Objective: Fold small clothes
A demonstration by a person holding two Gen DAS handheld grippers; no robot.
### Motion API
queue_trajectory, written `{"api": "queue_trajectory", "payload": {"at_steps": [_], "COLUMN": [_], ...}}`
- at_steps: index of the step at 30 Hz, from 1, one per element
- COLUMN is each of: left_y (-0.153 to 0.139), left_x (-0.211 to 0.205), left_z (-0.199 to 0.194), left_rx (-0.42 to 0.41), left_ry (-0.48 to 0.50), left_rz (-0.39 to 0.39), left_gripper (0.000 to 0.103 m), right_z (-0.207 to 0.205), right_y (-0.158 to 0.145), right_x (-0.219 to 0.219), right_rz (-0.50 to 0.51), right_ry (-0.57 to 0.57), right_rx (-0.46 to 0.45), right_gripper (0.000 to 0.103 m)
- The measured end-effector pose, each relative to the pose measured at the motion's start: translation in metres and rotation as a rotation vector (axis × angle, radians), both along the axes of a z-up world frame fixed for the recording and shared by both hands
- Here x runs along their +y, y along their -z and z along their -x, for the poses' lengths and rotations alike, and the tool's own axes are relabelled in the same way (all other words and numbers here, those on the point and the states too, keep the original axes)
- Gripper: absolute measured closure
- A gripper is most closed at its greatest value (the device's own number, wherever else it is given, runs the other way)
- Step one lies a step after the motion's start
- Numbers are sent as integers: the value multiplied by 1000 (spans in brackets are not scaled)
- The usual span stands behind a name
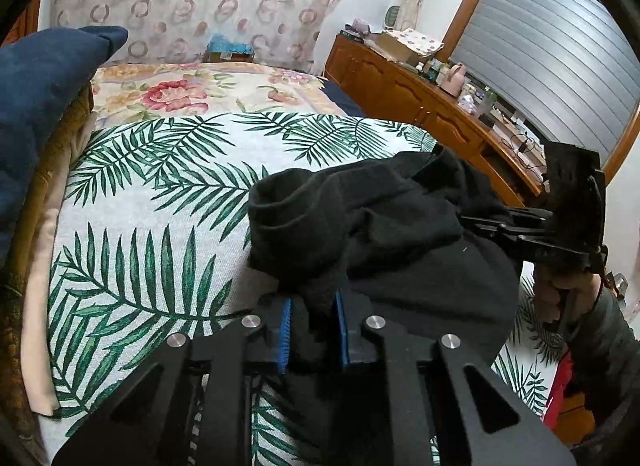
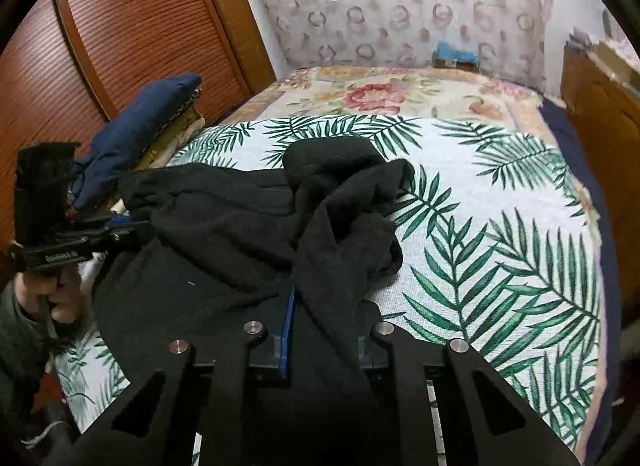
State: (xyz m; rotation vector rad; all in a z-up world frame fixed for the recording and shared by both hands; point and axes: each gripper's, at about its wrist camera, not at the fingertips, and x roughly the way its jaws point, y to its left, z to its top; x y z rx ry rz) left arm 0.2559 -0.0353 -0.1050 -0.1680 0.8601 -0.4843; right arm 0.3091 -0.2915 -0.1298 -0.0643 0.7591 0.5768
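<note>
Palm-leaf printed white bedspread [image 1: 160, 193] covers a bed in a wood-panelled bedroom, with a floral quilt [image 1: 180, 93] beyond at 12 o'clock and a navy blue cushion [image 1: 44, 77] stacked at 9 o'clock. A crumpled black fleece garment [image 2: 248, 234] lies bunched on the spread, stretched between two handheld tools. The left gripper [image 1: 312, 330] has its blue-padded fingers [image 1: 285, 338] closed narrowly on a fold of the fabric at 6 o'clock of its own view. The right gripper [image 2: 324, 342] likewise pinches black cloth between its fingers [image 2: 289, 330], with more of the garment draped over them. A brown wooden dresser [image 1: 404, 85] stands at 2 o'clock.
</note>
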Motion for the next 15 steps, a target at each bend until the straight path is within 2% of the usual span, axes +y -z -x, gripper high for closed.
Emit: {"api": "queue_trajectory", "payload": {"at_steps": [3, 5, 7, 11, 12, 15], "left_y": [1, 2, 3, 8, 8, 11], "left_x": [0, 1, 0, 2, 3, 3], "left_z": [-1, -1, -1, -5, -5, -10], "left_rx": [-1, -2, -1, 16, 24, 22], "left_ry": [0, -2, -6, -14, -19, -17], "left_rz": [1, -1, -4, -4, -6, -2], "left_gripper": [84, 84, 84, 78, 71, 67], "right_z": [1, 0, -5, -15, -17, -23], "right_y": [-2, -3, -1, 7, 9, 7], "right_x": [4, 4, 1, 3, 3, 3], "right_rz": [30, 57, 53, 6, -2, -11], "right_ry": [36, 89, 119, 89, 79, 69], "right_rx": [-24, -48, -43, 16, 17, 14], "right_gripper": [71, 48, 37, 37, 36, 36]}}
